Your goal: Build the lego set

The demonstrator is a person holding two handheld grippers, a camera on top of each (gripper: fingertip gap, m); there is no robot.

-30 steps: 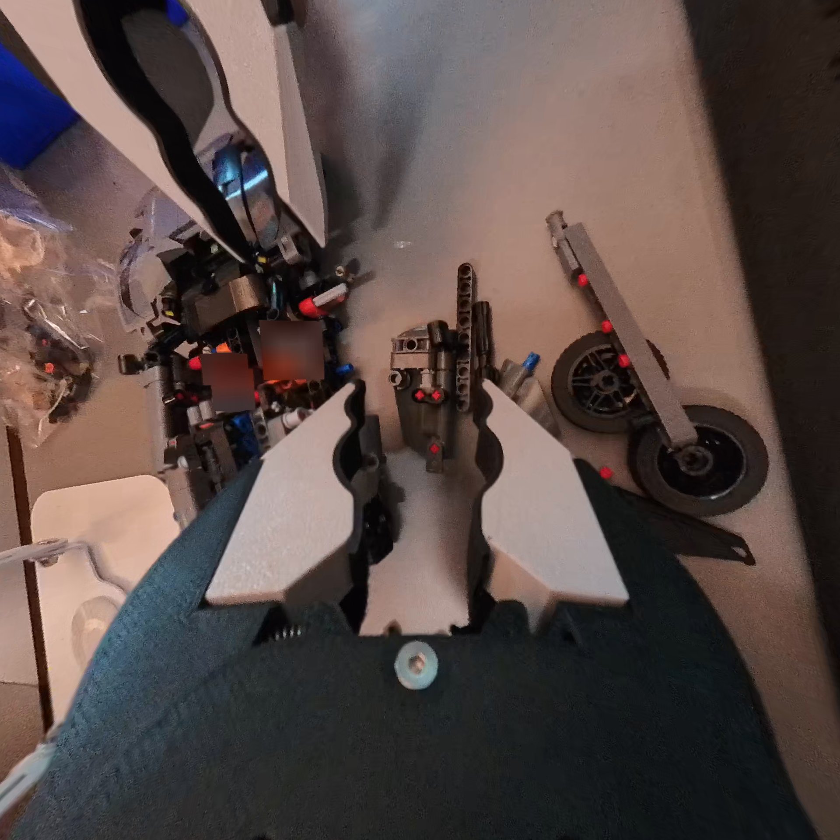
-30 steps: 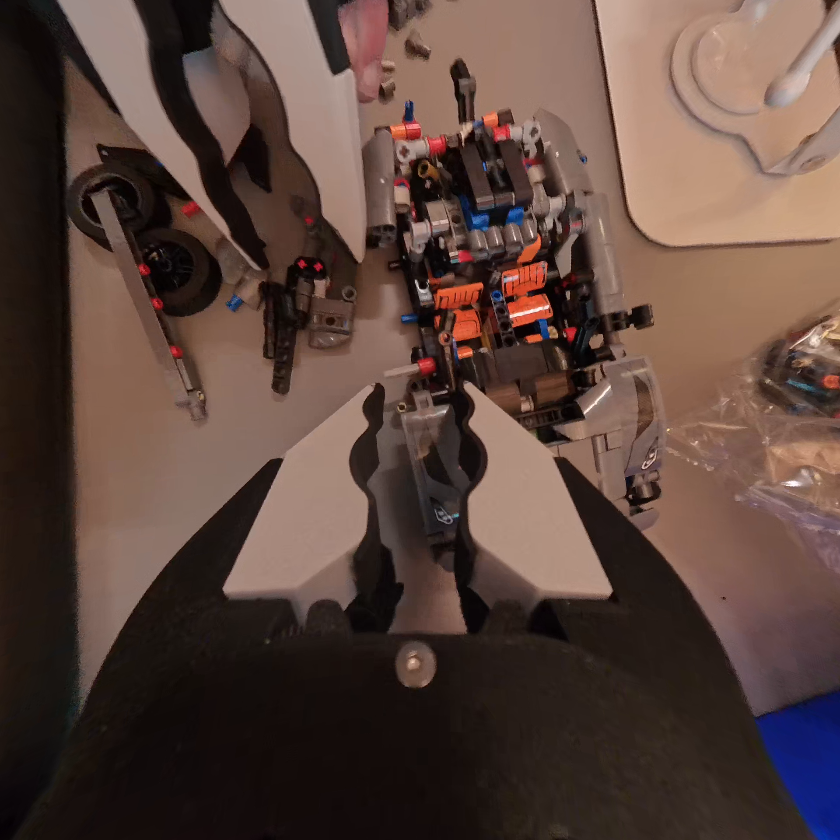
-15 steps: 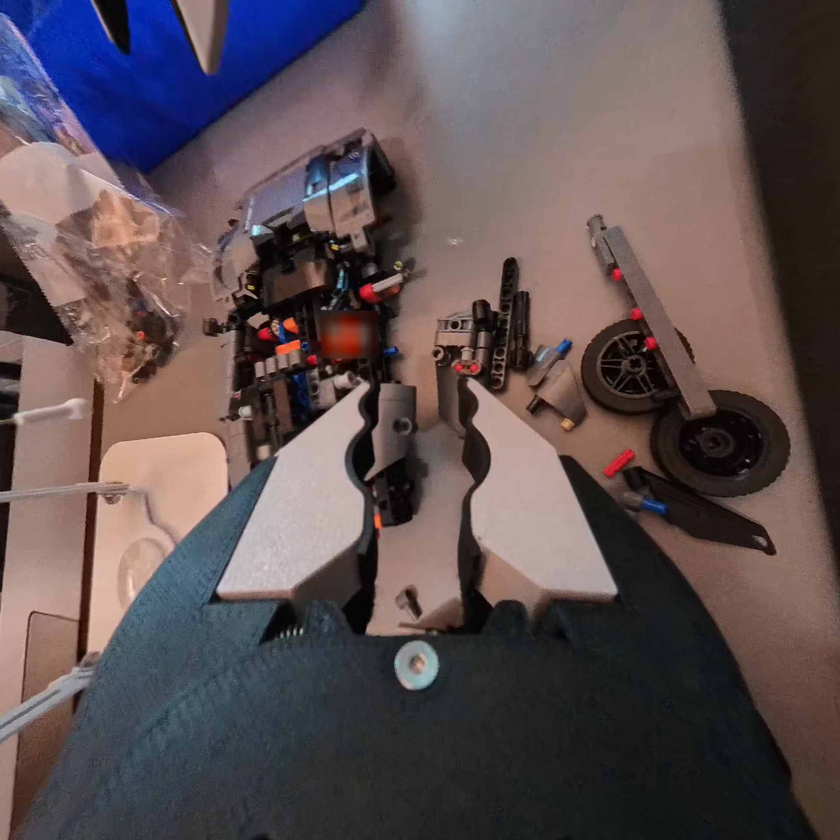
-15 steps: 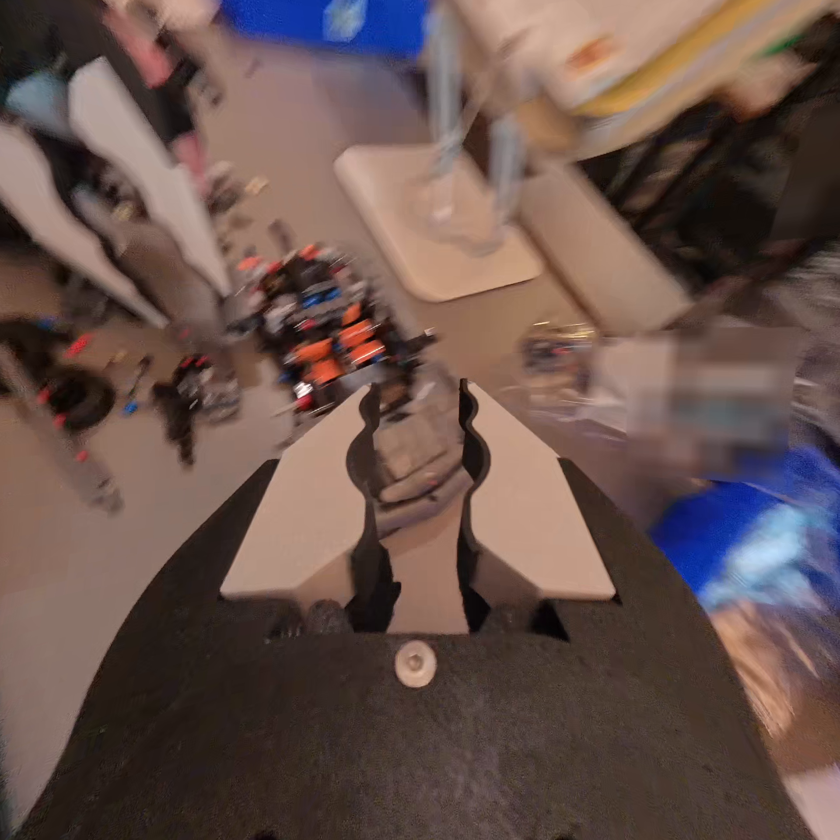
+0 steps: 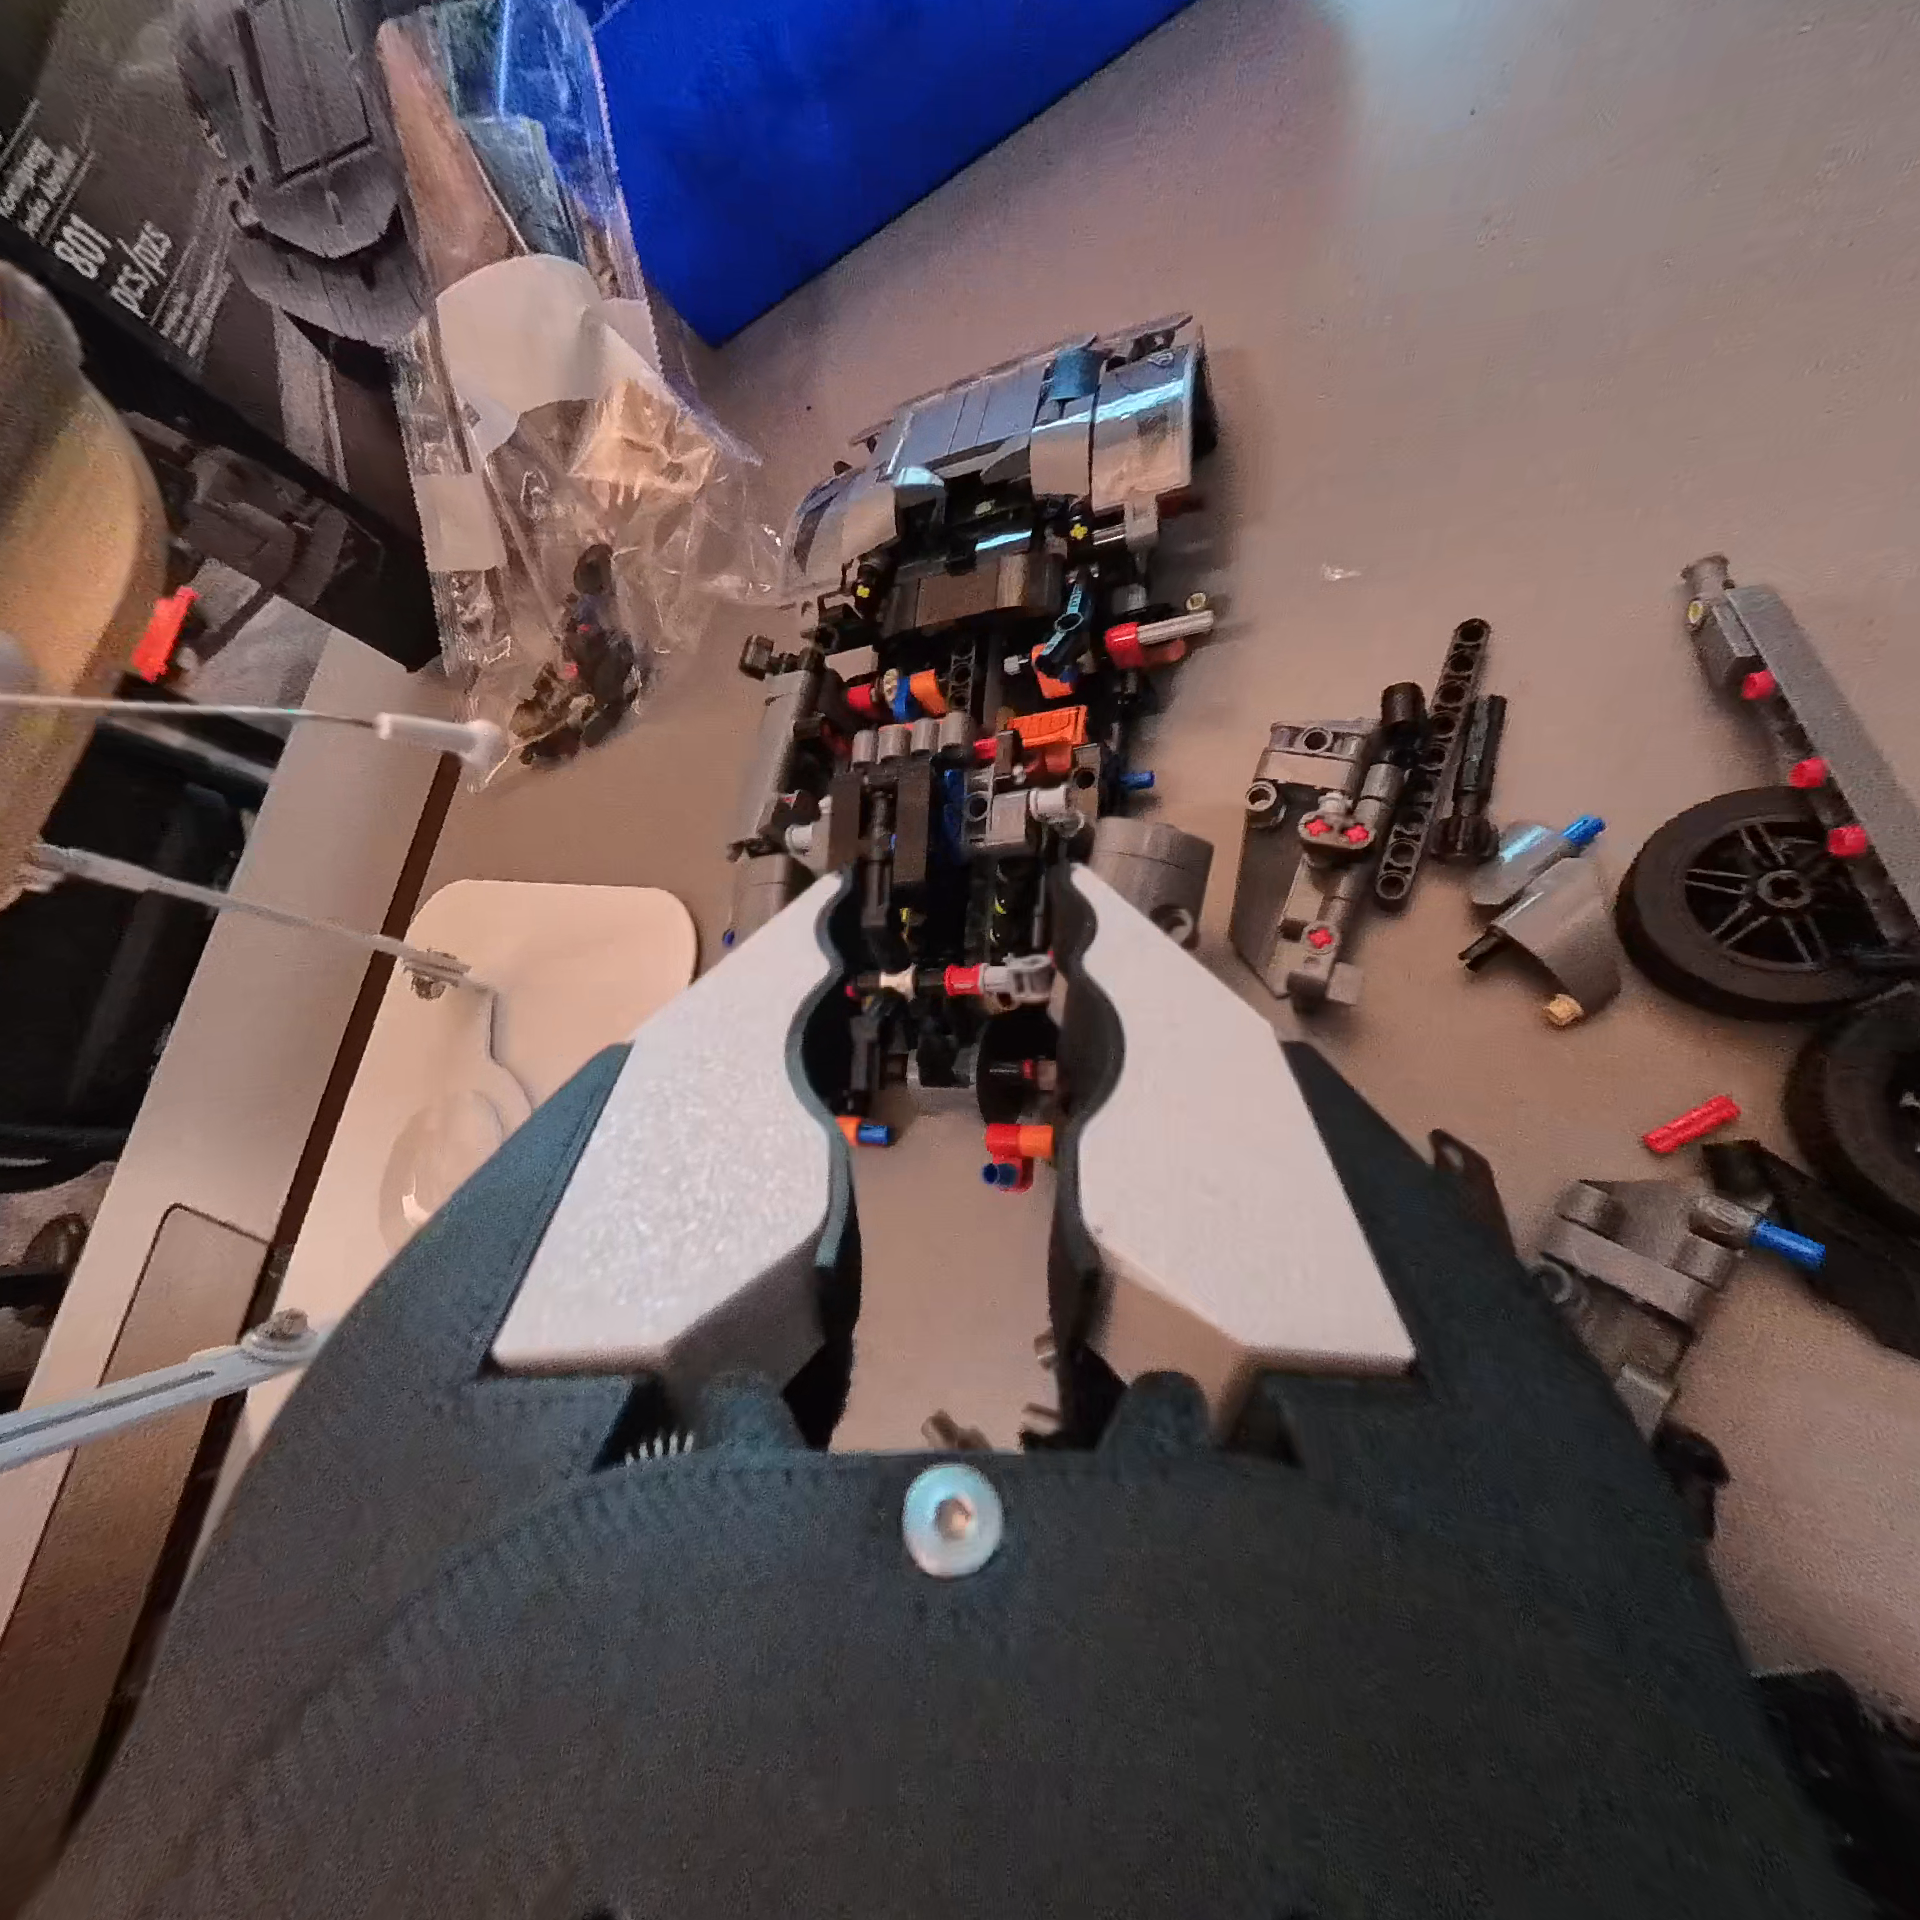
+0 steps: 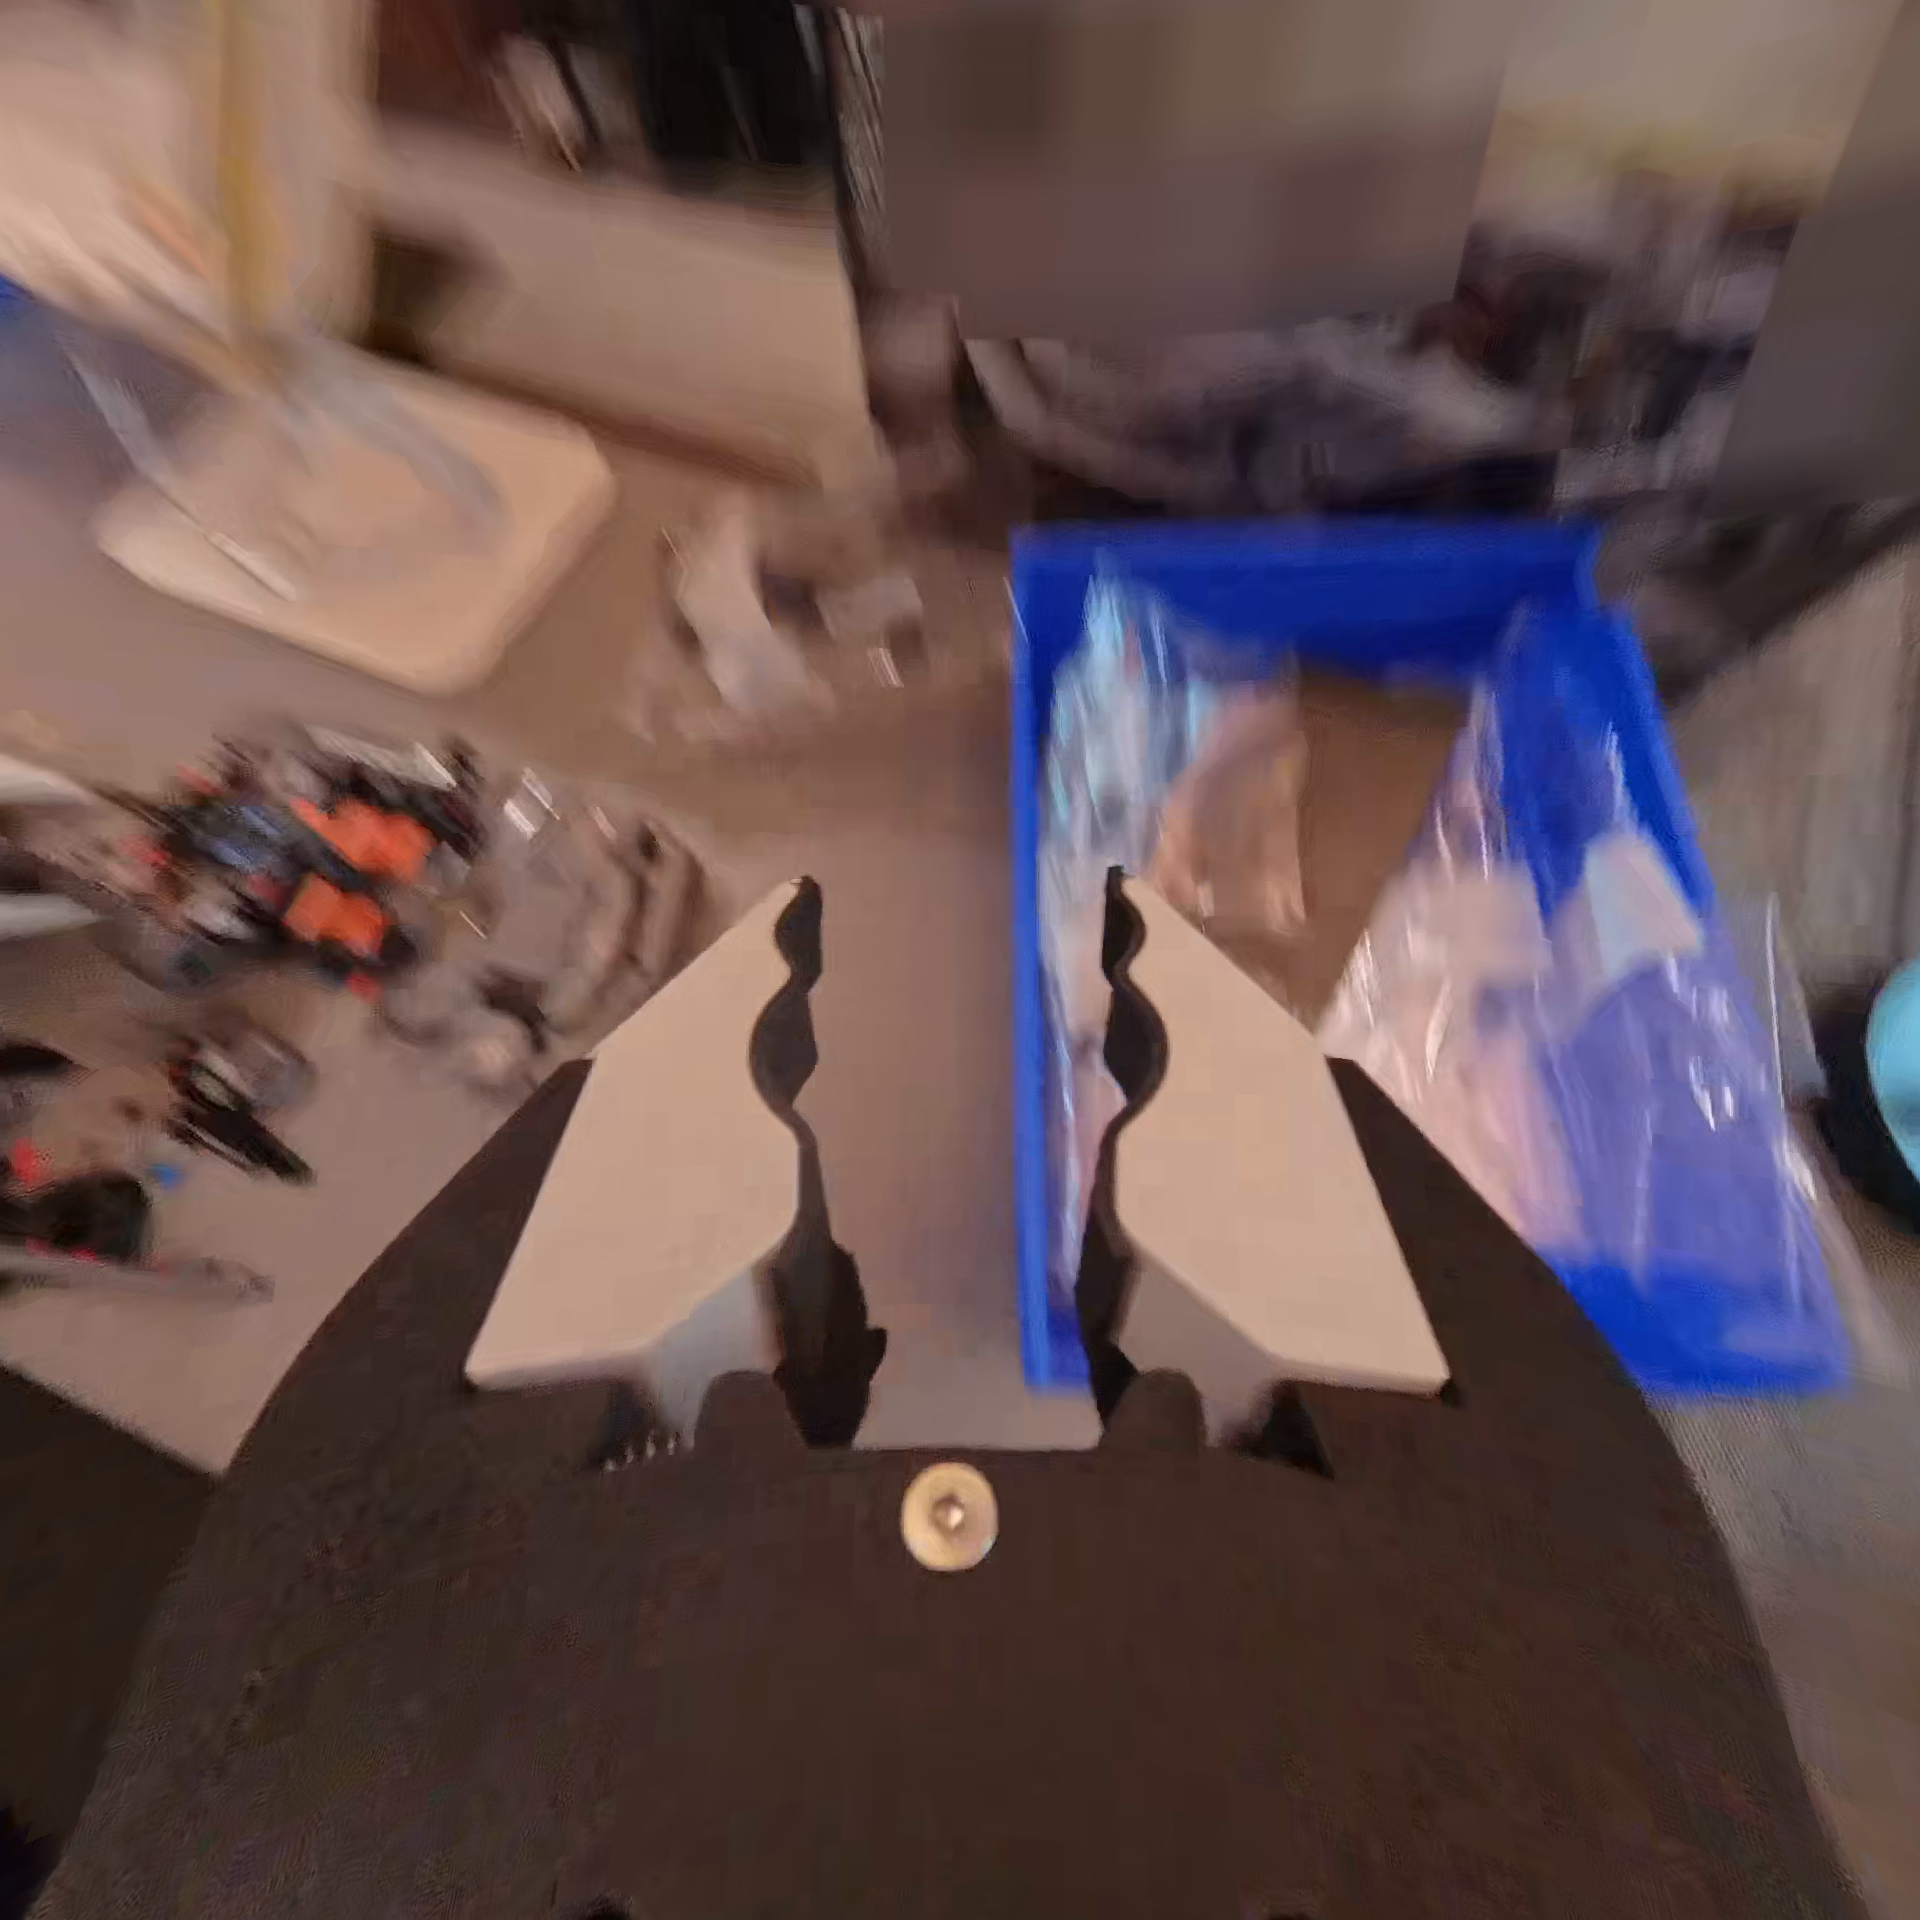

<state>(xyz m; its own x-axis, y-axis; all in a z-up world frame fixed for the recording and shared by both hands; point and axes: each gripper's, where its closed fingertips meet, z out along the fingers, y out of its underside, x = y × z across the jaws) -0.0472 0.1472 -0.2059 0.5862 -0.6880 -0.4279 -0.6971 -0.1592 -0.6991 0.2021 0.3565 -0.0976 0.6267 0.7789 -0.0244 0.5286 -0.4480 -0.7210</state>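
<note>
Left wrist view: left gripper (image 5: 951, 914) parted above car chassis (image 5: 966, 727) (right gripper (image 6: 961, 904) spread, empty).

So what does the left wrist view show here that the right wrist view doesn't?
Only the left wrist view: the left gripper, open over the car chassis, two black wheels and a grey beam, all sharp. Only the right wrist view: the right gripper, open and empty, and plastic bags inside the blue bin, motion-blurred. Both: chassis, bin, white stand base.
</note>
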